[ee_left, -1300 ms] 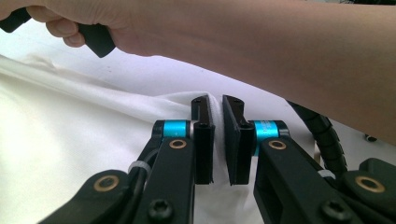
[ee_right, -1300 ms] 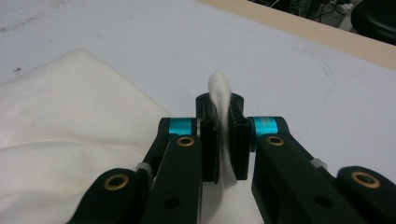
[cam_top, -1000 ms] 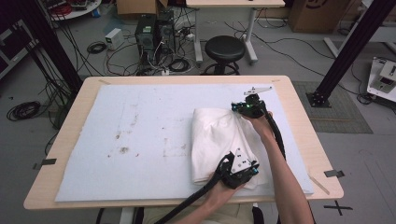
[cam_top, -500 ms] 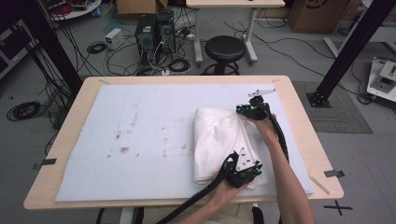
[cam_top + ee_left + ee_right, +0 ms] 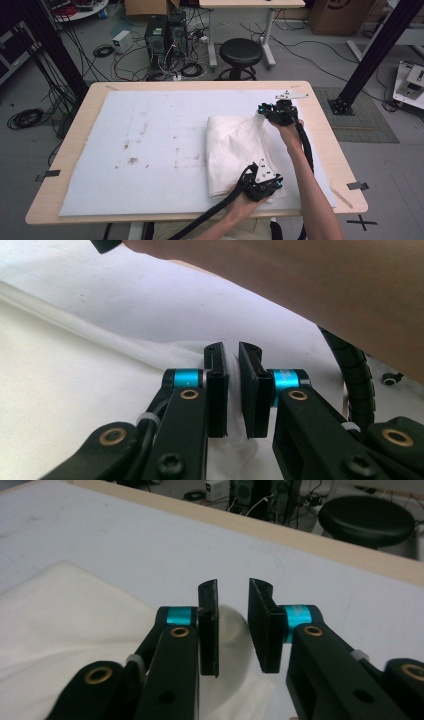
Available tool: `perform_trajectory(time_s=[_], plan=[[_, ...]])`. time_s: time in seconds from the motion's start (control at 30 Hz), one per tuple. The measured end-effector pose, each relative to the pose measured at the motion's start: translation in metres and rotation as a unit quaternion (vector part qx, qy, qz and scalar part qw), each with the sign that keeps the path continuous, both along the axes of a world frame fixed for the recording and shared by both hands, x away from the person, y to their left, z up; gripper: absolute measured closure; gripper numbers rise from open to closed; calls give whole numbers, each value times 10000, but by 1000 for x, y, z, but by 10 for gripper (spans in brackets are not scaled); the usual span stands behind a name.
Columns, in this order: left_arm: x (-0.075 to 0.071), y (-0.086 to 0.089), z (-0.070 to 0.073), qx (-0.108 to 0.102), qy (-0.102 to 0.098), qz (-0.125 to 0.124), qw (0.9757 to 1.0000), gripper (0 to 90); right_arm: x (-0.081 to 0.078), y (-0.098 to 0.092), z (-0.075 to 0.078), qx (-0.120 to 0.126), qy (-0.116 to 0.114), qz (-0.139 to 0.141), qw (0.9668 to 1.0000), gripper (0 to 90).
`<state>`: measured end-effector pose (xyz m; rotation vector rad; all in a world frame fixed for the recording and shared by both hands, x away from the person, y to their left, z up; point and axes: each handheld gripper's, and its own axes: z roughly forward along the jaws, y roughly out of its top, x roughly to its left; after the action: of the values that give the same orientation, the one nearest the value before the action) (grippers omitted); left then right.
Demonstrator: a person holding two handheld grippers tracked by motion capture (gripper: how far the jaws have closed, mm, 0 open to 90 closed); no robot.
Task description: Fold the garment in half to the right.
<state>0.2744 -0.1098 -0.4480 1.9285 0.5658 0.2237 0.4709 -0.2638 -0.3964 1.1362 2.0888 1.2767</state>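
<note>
While the folded white cloth (image 5: 239, 152) lies on the pale mat (image 5: 150, 150) that covers the tabletop (image 5: 325, 145), both claws are at its right side. Taking the cloth as the mark: it sits toward the right half of the mat, its long sides running away from the person, with stains on the mat well off to its left.

At the cloth's near right corner, the left claw (image 5: 265, 184) rests low, the person's hand behind it and its black cable trailing back off the near edge of the tabletop. In the left gripper view, the left claw (image 5: 233, 390) has its two black jaws drawn almost together, with a thin fold of the white cloth (image 5: 75, 405) pinched in the narrow slit between the pads. The person's other forearm (image 5: 310, 280) crosses above it.

At the cloth's far right corner, the right claw (image 5: 272, 112) is held just above the fabric. In the right gripper view, the right claw (image 5: 234, 630) has a plain gap between its jaws; they have just been opening, and the pads press on nothing, though a rounded bit of cloth (image 5: 60, 630) shows below the gap. Beyond the cloth's far side, past the tabletop's edge, stands a black stool (image 5: 241, 52).
</note>
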Motion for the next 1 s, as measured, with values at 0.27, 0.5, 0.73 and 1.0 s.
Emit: perform_trajectory(time_s=[0.27,0.5,0.73,1.0], plan=[[0,0,0,3,10,-13,10000,823,-4,7,-3,-173,182,186,9995,761],[0,-2,0,-1,53,-54,10000,823,4,0,-34,-656,865,-64,9941,787],[-1,-4,0,101,55,-100,9999,822,6,1,-43,-1071,869,-127,9904,798],[-6,14,17,-372,176,-406,9983,729,-3,1,-35,-1142,664,-269,9909,772]])
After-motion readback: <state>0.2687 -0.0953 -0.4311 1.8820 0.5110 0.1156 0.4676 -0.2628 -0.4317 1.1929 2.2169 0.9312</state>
